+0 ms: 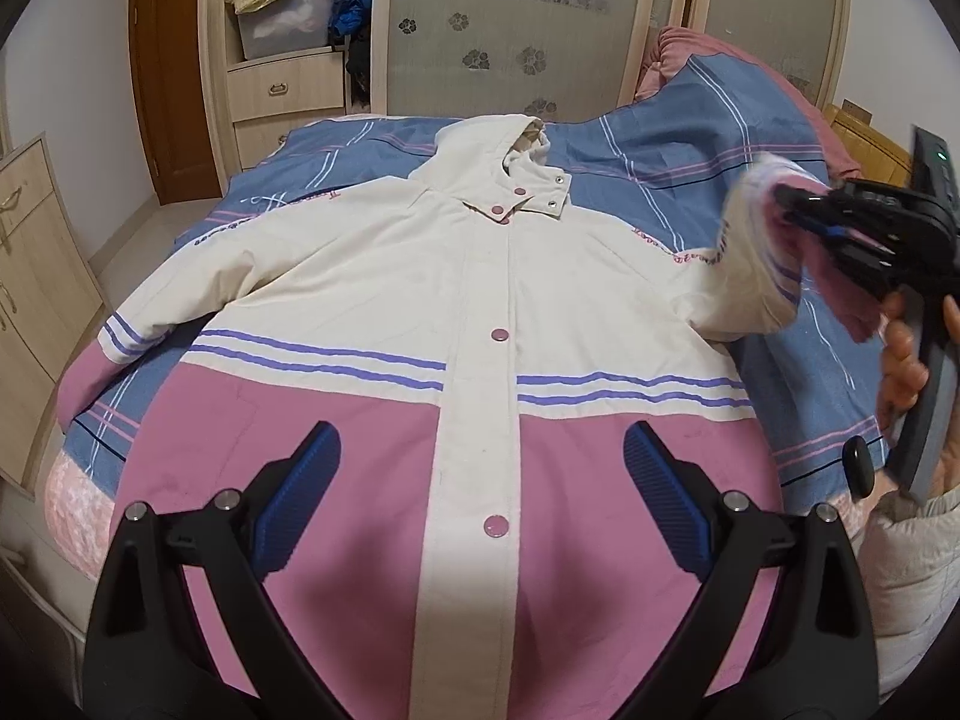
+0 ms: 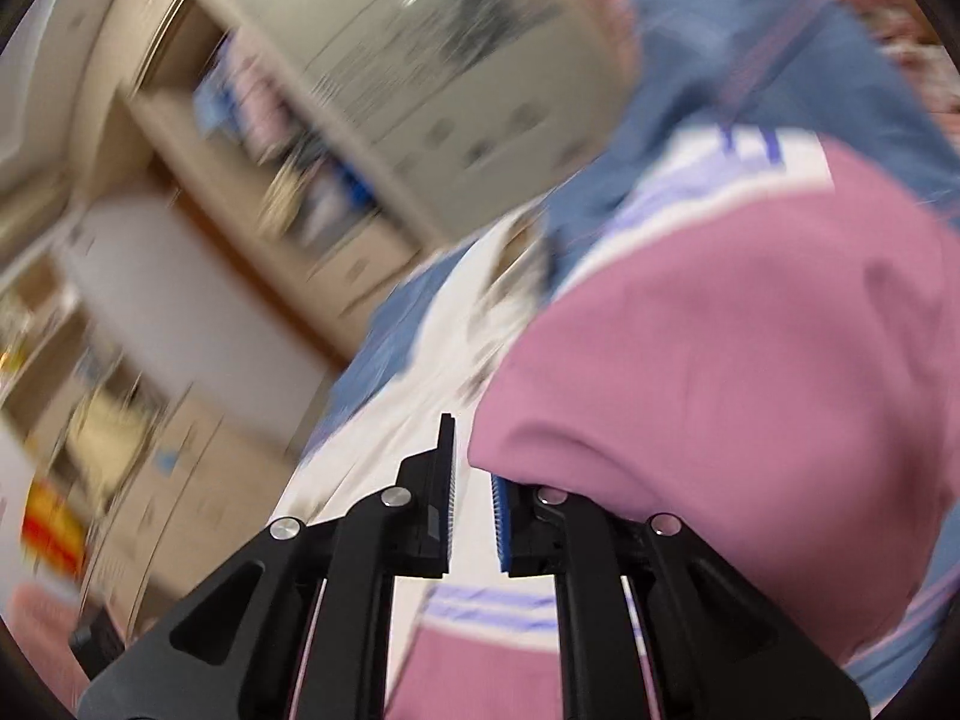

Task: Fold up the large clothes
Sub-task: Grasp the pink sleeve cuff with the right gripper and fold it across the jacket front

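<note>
A large hooded coat (image 1: 468,324), cream on top and pink below with purple stripes, lies front up on the bed. My left gripper (image 1: 480,480) is open and empty, hovering over the coat's pink lower front. My right gripper (image 1: 786,204) is at the right, shut on the coat's right sleeve cuff (image 1: 774,252), which it holds lifted off the bed. In the blurred right wrist view, the pink cuff (image 2: 720,360) drapes over the right finger of that gripper (image 2: 474,516), with a narrow gap showing between the pads. The left sleeve (image 1: 168,300) lies flat.
The bed has a blue striped cover (image 1: 660,144) and a pink pillow (image 1: 690,48) at the far right. A wardrobe (image 1: 300,60) with drawers, stored clothes and frosted sliding doors stands behind. A wooden cabinet (image 1: 30,300) is at the left.
</note>
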The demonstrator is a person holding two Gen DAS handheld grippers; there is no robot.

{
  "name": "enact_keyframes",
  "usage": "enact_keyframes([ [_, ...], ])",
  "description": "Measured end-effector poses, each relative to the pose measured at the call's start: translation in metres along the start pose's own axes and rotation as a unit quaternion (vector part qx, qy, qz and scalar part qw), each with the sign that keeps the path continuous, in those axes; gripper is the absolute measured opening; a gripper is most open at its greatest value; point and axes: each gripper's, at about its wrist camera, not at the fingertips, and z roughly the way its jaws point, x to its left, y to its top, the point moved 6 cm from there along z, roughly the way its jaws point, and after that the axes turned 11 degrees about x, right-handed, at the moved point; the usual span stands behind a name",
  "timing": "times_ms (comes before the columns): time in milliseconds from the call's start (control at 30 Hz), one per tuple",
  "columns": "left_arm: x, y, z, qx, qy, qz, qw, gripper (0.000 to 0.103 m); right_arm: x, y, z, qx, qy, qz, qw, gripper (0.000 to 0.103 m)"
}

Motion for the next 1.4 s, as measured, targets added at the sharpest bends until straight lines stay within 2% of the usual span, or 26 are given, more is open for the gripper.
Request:
enact_keyframes([
  [67, 0.004, 0.000, -0.001, -0.001, 0.002, 0.000, 1.0000, 0.097, 0.021, -0.017, 0.034, 0.053, 0.013, -0.020, 0.998, 0.012],
  [133, 0.010, -0.001, -0.002, -0.003, 0.002, -0.004, 1.0000, 0.097, 0.034, -0.036, 0.068, 0.111, 0.006, -0.044, 0.993, 0.015],
  [200, 0.018, -0.001, -0.001, -0.002, 0.003, -0.011, 0.9999, 0.097, 0.047, -0.059, 0.094, 0.175, -0.013, -0.074, 0.982, 0.048],
  [233, 0.023, -0.001, 0.000, -0.001, 0.004, -0.016, 0.9999, 0.098, 0.051, -0.065, 0.098, 0.189, -0.013, -0.078, 0.979, 0.059],
  [267, 0.027, -0.001, 0.001, 0.000, 0.005, -0.022, 0.9997, 0.098, 0.053, -0.073, 0.100, 0.201, -0.007, -0.078, 0.976, 0.074],
  [300, 0.032, -0.001, 0.003, 0.002, 0.005, -0.029, 0.9996, 0.098, 0.054, -0.079, 0.099, 0.210, 0.002, -0.075, 0.975, 0.081],
  [400, 0.043, -0.001, 0.010, 0.008, 0.000, -0.050, 0.9987, 0.098, 0.053, -0.087, 0.092, 0.234, 0.024, -0.074, 0.969, 0.083],
  [467, 0.046, 0.000, 0.015, 0.013, -0.007, -0.061, 0.9981, 0.098, 0.047, -0.091, 0.081, 0.234, 0.026, -0.076, 0.969, 0.083],
  [567, 0.042, 0.001, 0.022, 0.019, -0.015, -0.060, 0.9979, 0.098, 0.028, -0.093, 0.051, 0.196, 0.024, -0.068, 0.978, 0.083],
  [667, 0.037, 0.003, 0.028, 0.019, -0.014, -0.054, 0.9982, 0.098, 0.004, -0.084, 0.029, 0.145, 0.020, -0.023, 0.989, 0.083],
  [800, 0.027, 0.024, 0.047, 0.009, -0.040, -0.052, 0.9978, 0.100, -0.022, -0.083, 0.016, 0.114, -0.008, 0.015, 0.993, 0.083],
  [900, 0.019, 0.044, 0.084, 0.043, -0.078, -0.047, 0.9949, 0.100, -0.032, -0.094, 0.016, 0.115, -0.028, 0.017, 0.993, 0.083],
  [967, 0.017, 0.057, 0.117, 0.089, -0.112, -0.055, 0.9882, 0.100, -0.034, -0.097, 0.014, 0.114, -0.028, 0.017, 0.993, 0.083],
  [1033, 0.021, 0.069, 0.145, 0.113, -0.098, -0.068, 0.9864, 0.099, -0.036, -0.096, 0.015, 0.106, -0.031, 0.020, 0.994, 0.083],
  [1067, 0.022, 0.074, 0.155, 0.116, -0.081, -0.063, 0.9880, 0.090, -0.036, -0.094, 0.016, 0.100, -0.036, 0.018, 0.994, 0.083],
  [1100, 0.024, 0.081, 0.163, 0.118, -0.049, -0.052, 0.9904, 0.068, -0.036, -0.090, 0.016, 0.093, -0.042, 0.014, 0.995, 0.083],
  [1133, 0.026, 0.086, 0.170, 0.120, -0.020, -0.043, 0.9917, 0.061, -0.036, -0.084, 0.017, 0.082, -0.047, 0.011, 0.995, 0.083],
  [1200, 0.031, 0.099, 0.180, 0.119, -0.013, -0.044, 0.9918, 0.057, -0.041, -0.075, 0.014, 0.056, -0.055, 0.011, 0.997, 0.083],
  [1233, 0.033, 0.107, 0.186, 0.119, -0.010, -0.048, 0.9917, 0.057, -0.047, -0.068, 0.014, 0.038, -0.085, 0.015, 0.996, 0.083],
  [1267, 0.037, 0.111, 0.190, 0.120, -0.006, -0.051, 0.9914, 0.057, -0.053, -0.061, 0.017, 0.027, -0.136, 0.012, 0.990, 0.083],
  [1333, 0.039, 0.121, 0.200, 0.127, 0.002, -0.053, 0.9905, 0.058, -0.069, -0.049, 0.031, 0.019, -0.289, -0.021, 0.957, 0.083],
  [1400, 0.038, 0.127, 0.204, 0.128, 0.012, -0.048, 0.9906, 0.059, -0.077, -0.042, 0.055, 0.039, -0.354, -0.061, 0.932, 0.083],
])
